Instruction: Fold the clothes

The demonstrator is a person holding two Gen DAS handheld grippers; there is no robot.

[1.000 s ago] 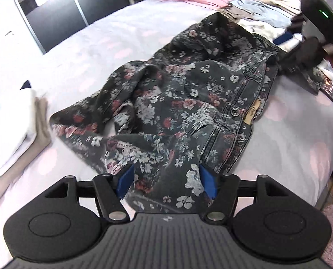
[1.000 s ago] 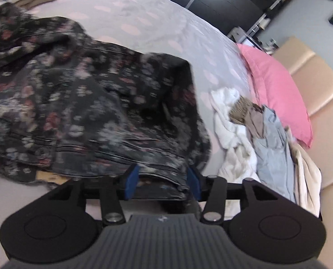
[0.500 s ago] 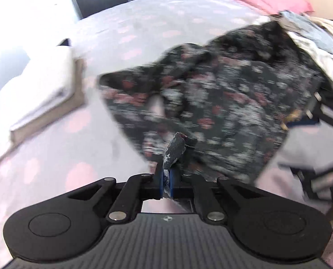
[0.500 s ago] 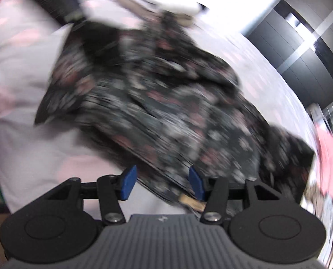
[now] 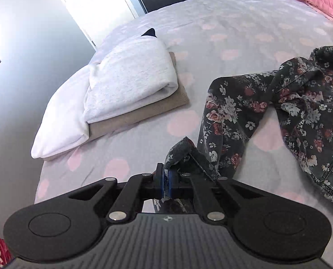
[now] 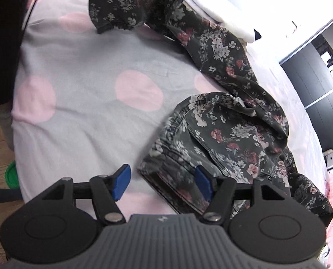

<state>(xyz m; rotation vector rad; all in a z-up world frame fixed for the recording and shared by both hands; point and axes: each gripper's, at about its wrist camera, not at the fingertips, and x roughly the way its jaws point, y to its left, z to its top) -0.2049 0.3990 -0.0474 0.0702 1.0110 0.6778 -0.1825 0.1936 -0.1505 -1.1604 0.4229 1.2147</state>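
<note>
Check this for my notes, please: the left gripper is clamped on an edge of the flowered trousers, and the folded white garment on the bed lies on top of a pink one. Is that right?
One detail is off. In the left wrist view the folded white garment lies on a beige one, not a pink one. The left gripper is indeed clamped on an edge of the flowered trousers.

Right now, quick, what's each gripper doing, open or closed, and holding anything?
Left gripper: closed, pinching an edge of the floral trousers.
Right gripper: open, its fingers have just been widening, the trousers' waistband lies between them, not gripped.
</note>
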